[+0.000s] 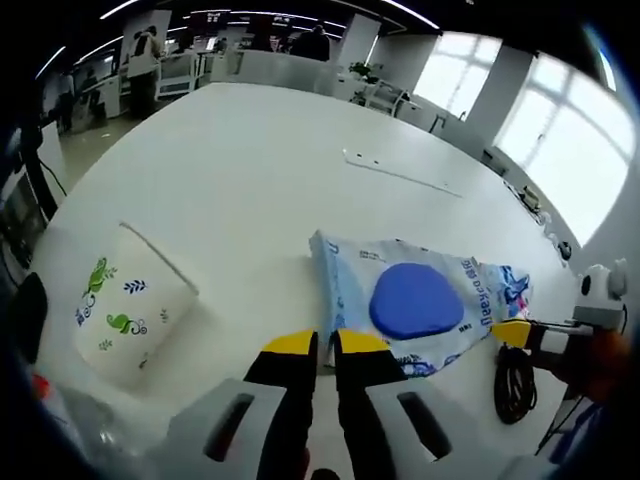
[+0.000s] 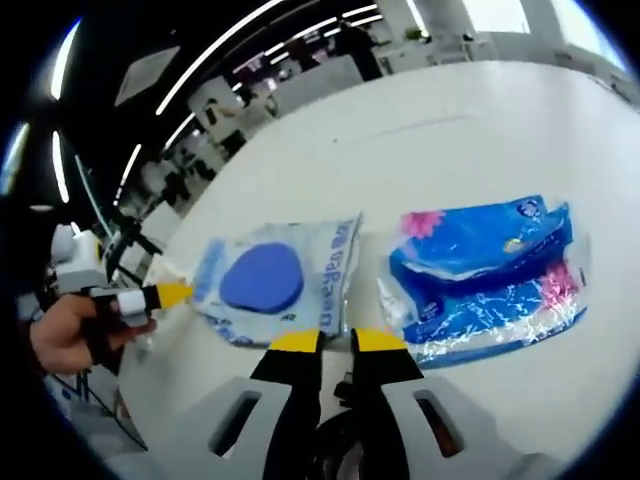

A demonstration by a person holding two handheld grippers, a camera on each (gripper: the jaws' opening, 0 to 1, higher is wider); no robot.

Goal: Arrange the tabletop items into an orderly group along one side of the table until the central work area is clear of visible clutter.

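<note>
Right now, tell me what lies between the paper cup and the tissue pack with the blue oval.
Bare white table, as the left gripper view shows: nothing lies between the paper cup and the tissue pack.

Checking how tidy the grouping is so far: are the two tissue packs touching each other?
Apart. In the right gripper view, a strip of bare white table runs between the pack with the blue oval and the blue pack with pink flowers.

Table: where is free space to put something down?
Bare table lies beyond the paper cup and the tissue pack with the blue oval. Crowded: the near edge, where the blue wipes pack lies beside it.
</note>
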